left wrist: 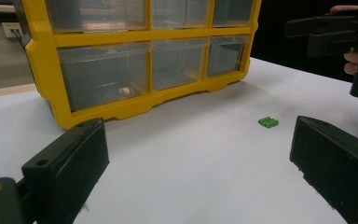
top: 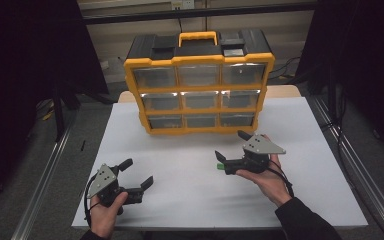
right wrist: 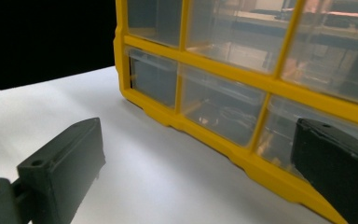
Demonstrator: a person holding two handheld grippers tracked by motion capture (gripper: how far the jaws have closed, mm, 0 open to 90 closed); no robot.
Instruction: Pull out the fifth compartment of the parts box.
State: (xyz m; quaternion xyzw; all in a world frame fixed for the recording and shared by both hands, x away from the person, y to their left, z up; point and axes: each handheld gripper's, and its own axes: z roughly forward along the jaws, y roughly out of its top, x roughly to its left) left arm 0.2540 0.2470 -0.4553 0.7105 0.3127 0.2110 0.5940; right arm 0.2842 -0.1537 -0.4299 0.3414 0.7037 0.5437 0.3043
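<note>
Two grippers, left [top: 139,173] and right [top: 232,145], jaws apart, empty | green piece [left wrist: 268,122] on table [top: 305,125] | likely next: pick it, open organizer [top: 200,85] drawer.

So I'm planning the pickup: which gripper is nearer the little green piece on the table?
The right gripper: the green piece lies just beside its jaws, while the left gripper is well off to the left.

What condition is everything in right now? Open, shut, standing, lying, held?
Drawer cabinet: upright on the table, all nine drawers shut.
Green piece: lying loose on the table, untouched.
Left gripper: open, empty, held by a hand.
Right gripper: open, empty, held by a hand.
Table: white, flat.
</note>
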